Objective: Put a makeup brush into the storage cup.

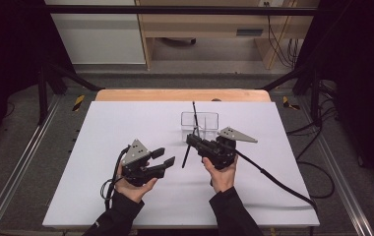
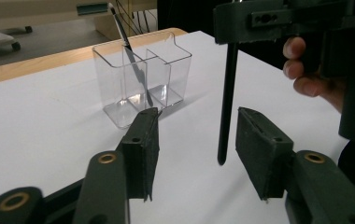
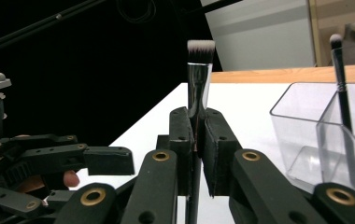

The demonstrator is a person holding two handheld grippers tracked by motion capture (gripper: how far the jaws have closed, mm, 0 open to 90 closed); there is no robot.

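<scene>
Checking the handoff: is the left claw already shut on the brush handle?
No, the left claw stands open, its jaws either side of the brush handle without touching it.

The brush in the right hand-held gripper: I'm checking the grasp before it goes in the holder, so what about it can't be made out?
- Right gripper view: the brush handle below the shut jaws is hidden by them and cut off by the bottom edge.
- Left gripper view: its bristles are hidden behind the right hand-held gripper.
- High view: its bristles are too small against the clear holder.
</scene>
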